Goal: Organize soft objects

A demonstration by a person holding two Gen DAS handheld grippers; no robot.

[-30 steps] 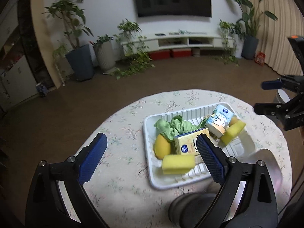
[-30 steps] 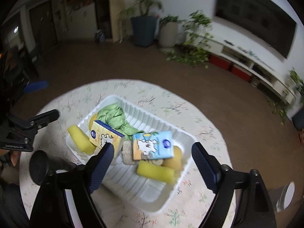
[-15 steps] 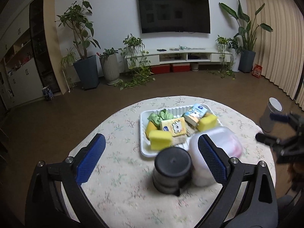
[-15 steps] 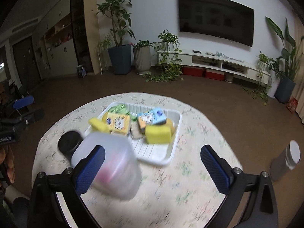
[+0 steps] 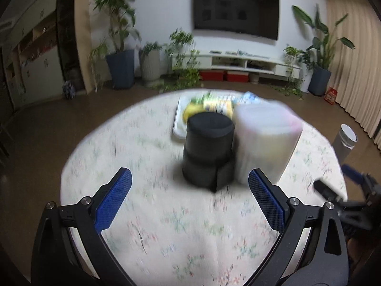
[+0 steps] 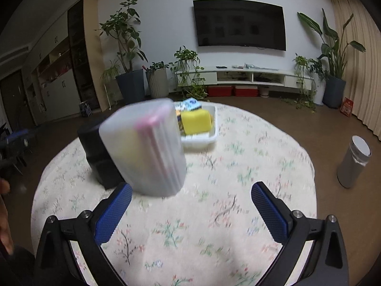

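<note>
Two grippers were in view, both spread wide with nothing between the pads: the left gripper (image 5: 189,190) and the right gripper (image 6: 190,200), whose jaws had just been opening. On one round table (image 6: 238,166) stood, left to right, one black canister (image 5: 208,152), one frosted container (image 5: 264,143), and behind them one white tray (image 6: 204,140) holding one visible yellow sponge (image 6: 196,121) and blurred packets.

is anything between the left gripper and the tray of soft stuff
Yes. The black cylinder container and the translucent plastic box stand side by side on the table, directly between the open left gripper and the white tray behind them.
</note>
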